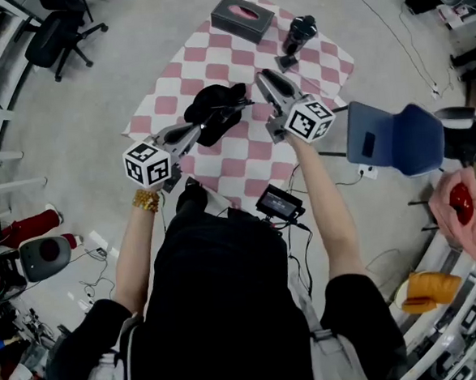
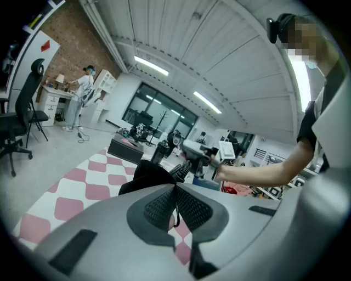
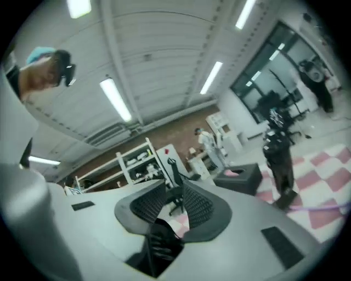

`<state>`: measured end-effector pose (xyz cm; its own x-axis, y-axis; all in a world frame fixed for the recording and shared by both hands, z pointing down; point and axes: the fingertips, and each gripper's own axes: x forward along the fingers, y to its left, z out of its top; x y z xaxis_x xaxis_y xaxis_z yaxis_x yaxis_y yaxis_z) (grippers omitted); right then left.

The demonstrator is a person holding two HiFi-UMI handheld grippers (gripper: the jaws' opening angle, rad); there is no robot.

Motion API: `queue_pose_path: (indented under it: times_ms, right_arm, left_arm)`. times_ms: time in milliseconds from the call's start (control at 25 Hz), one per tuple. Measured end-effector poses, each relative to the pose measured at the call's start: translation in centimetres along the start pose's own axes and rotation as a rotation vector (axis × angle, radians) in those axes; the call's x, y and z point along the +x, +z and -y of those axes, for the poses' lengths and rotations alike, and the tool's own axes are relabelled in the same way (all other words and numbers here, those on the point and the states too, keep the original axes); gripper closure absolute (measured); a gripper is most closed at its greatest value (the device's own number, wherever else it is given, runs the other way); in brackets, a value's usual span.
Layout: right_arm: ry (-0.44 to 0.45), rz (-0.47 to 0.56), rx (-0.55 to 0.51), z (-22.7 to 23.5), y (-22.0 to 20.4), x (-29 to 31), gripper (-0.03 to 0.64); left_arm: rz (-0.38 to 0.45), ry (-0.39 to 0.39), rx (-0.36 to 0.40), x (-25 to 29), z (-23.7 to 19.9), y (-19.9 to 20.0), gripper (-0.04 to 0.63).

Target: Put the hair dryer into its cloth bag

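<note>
Hair dryer (image 1: 296, 36) stands just beyond my right gripper (image 1: 264, 82), the nearer one, open and empty, while my left gripper (image 1: 205, 127) pinches the cloth bag (image 1: 220, 101).

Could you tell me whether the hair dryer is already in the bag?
No, the hair dryer stands on the checked cloth, apart from the bag.
</note>
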<state>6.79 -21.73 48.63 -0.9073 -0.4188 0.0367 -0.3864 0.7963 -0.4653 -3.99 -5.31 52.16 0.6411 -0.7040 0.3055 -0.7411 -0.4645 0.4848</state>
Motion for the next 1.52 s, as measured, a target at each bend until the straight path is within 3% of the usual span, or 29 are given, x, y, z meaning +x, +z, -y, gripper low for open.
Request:
queue_pose_path:
  times_ms: [80, 160, 280, 520, 640, 760, 1040, 1280, 1520]
  right_arm:
    - [-0.057, -0.168, 0.061, 3.8, -4.1, -0.3, 0.515]
    - [0.0, -0.35, 0.041, 3.7, -9.1, 0.1, 0.515]
    - [0.118, -0.45, 0.01, 0.6, -13.2, 1.3, 0.514]
    - [0.151, -0.605, -0.22, -0.3, -17.6, 0.4, 0.515]
    - [0.204, -0.76, -0.353, -0.5, -21.0, -3.2, 0.514]
    - [0.245, -0.886, -0.412, -0.7, -24.5, -5.4, 0.504]
    - [0.28, -0.903, -0.616, -2.4, -26.8, -3.3, 0.505]
    - [0.284, -0.889, -0.6, -2.4, -26.9, -3.4, 0.516]
    - [0.287, -0.826, -0.516, -3.3, -26.4, -3.4, 0.517]
  left_arm:
    - [0.006, 0.002, -0.004, -0.1, 0.1, 0.2, 0.577]
    - [0.02, 0.001, -0.02, -0.1, 0.2, 0.4, 0.577]
    - [0.034, -0.014, -0.032, 0.1, 0.5, 1.0, 0.576]
    - [-0.013, -0.021, -0.016, 1.1, 0.5, 0.5, 0.575]
    - [-0.021, -0.01, -0.014, 0.5, 0.0, 0.3, 0.575]
    - [-0.027, -0.011, -0.017, 0.4, -0.2, 0.1, 0.575]
    - [-0.041, -0.02, -0.019, 0.4, 0.1, -0.2, 0.575]
    - [-0.046, -0.017, -0.027, 0.3, 0.1, -0.5, 0.575]
    - [-0.058, -0.022, -0.016, 0.1, 0.4, -0.5, 0.575]
